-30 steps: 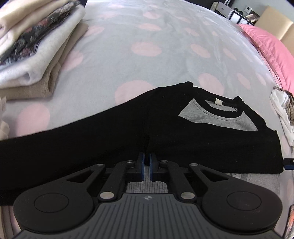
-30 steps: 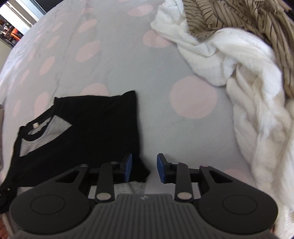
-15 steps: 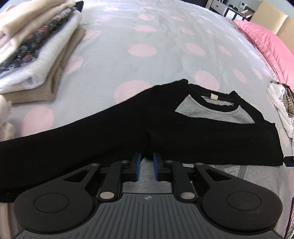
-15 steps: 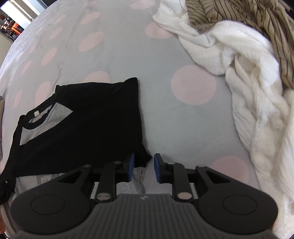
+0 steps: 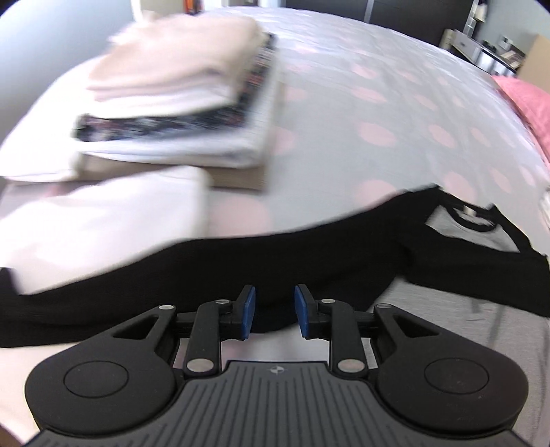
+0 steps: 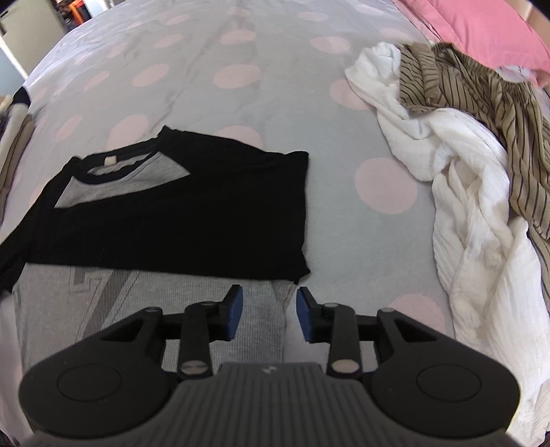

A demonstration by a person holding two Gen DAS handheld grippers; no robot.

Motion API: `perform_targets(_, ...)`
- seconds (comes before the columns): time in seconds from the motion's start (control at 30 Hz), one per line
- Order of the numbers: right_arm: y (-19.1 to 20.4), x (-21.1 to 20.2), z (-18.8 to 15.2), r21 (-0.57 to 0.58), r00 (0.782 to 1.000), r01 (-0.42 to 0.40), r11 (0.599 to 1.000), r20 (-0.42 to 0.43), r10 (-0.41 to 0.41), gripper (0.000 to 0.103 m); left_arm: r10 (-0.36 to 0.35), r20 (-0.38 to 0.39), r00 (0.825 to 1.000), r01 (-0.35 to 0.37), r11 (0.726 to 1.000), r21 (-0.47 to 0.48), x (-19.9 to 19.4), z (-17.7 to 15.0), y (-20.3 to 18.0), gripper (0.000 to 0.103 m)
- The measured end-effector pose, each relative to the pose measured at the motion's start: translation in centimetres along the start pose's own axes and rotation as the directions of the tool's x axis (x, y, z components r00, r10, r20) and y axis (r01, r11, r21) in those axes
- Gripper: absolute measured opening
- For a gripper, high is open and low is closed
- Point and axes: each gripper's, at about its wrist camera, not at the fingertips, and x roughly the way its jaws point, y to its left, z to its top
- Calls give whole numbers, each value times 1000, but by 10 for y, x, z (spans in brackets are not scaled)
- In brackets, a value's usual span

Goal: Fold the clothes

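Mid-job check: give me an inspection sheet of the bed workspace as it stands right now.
Surface: grey bedspread with pink dots.
Job's things: black-and-grey raglan shirt lying flat, one long black sleeve stretched sideways.
Clutter: stack of folded clothes; unfolded heap of white garment and brown striped garment; pink pillow.
Grippers: left gripper and right gripper both over the shirt, jaws opening, nothing between them.
Cables: nothing seen.
Surroundings: furniture beyond the bed, blurred.
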Motion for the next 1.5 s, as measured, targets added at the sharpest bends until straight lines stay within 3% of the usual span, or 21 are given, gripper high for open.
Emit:
perform_targets(0.23, 18, -6, -11, -53, 1000, 1, 999, 15, 0, 39, 89, 75, 993, -80, 990, -119, -42, 6, 88, 31)
perform_targets(0.43, 30, -9, -14, -87, 999, -22, 996, 30, 25, 45, 135, 86, 987, -104, 950, -295, -47, -5, 156, 32)
perform_targets(0.57, 34, -9, -13, -99, 999, -32, 995, 37, 36, 45, 210, 83, 974, -173, 929, -326, -43, -12, 179, 32)
perform_targets(0.67, 36, -6, -12, -106, 999, -28, 994, 36, 32, 45, 273, 78, 959, -224, 897, -381, -42, -20, 197, 41)
perform_targets(0.8, 37, -1, -11, -112, 999, -19, 994, 26, 22, 46, 295, 52, 954, -251, 881, -401, -31, -25, 210, 42)
perform_targets(0.9, 37, 3, -11, -119, 1000, -15, 993, 19, 18, 46, 310, 40, 950, -269, 877, -399, -22, -26, 215, 41)
perform_targets(0.93, 37, 3, -11, -121, 1000, -15, 993, 18, 17, 46, 311, 34, 950, -271, 875, -402, -19, -26, 217, 32)
perform_targets(1.07, 37, 3, -11, -124, 1000, -10, 992, 24, 13, 46, 290, 30, 957, -252, 875, -413, -15, -28, 217, 14)
perform_targets(1.1, 36, 3, -11, -123, 1000, -9, 992, 27, 12, 46, 287, 35, 957, -248, 879, -408, -16, -27, 215, 5)
perform_targets(1.23, 36, 0, -11, -122, 999, -7, 992, 36, 11, 46, 247, 108, 963, -174, 874, -453, -38, -23, 208, 3)
perform_targets(1.33, 36, -2, -12, -127, 999, -9, 992, 42, 14, 46, 197, 201, 960, -92, 895, -436, -64, -15, 185, 2)
perform_targets(1.5, 39, -6, -13, -140, 998, -11, 990, 58, 20, 46, 84, 369, 926, 59, 931, -361, -105, 3, 125, 2)
